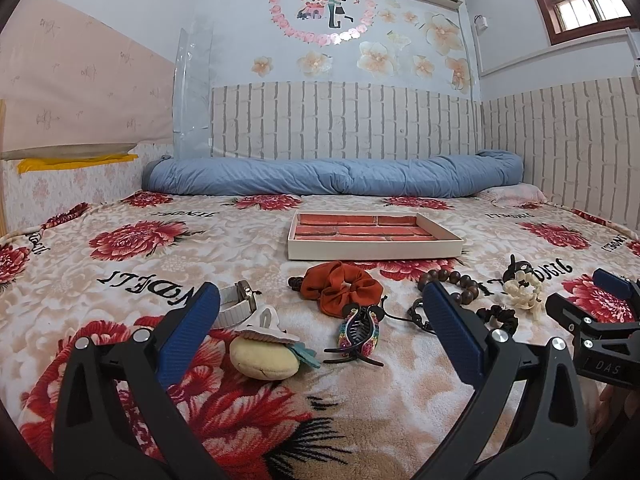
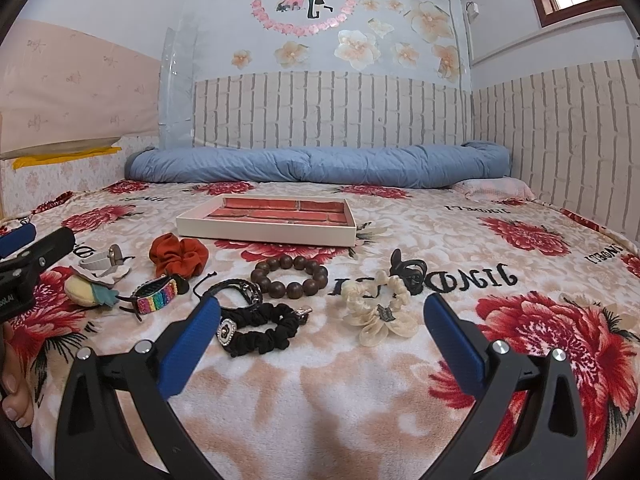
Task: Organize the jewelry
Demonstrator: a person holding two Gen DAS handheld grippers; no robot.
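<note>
Hovering low over the floral blanket (image 1: pixel 120 264), the left gripper (image 1: pixel 320 316) has its jaws spread wide, with nothing between the blue pads (image 1: pixel 188 336) and no contact with any item. The right gripper (image 2: pixel 320 320) is in the same condition: jaws fully apart, empty, above the blanket.

Item layout, left wrist view:
- A tray (image 1: pixel 374 254) with a cream rim and red brick-pattern compartments lies far centre on the blanket. Its compartments hold no items.
- An orange scrunchie (image 1: pixel 344 284) lies just near of the tray.
- A multicoloured claw clip (image 1: pixel 356 336) lies near of the scrunchie, between the two fingers in the frame.
- A white-strapped watch (image 1: pixel 238 304) lies to the left, partly hidden by the left finger.
- A yellow plush clip (image 1: pixel 262 354) lies near of the watch, touching a white piece that cannot be identified from this angle.

Item layout, right wrist view:
- A brown bead bracelet (image 2: pixel 290 276) lies near of the tray.
- A black scrunchie (image 2: pixel 264 330) with a small charm lies near of the bracelet, just beside the left finger.
- A black cord bracelet (image 2: pixel 236 290) lies between the two, touching or overlapping the scrunchie.
- A cream scrunchie (image 2: pixel 378 308) lies to the right, with a small black clip (image 2: pixel 408 270) at its far edge.

A rolled blue quilt (image 1: pixel 332 176) lies along the far wall.
</note>
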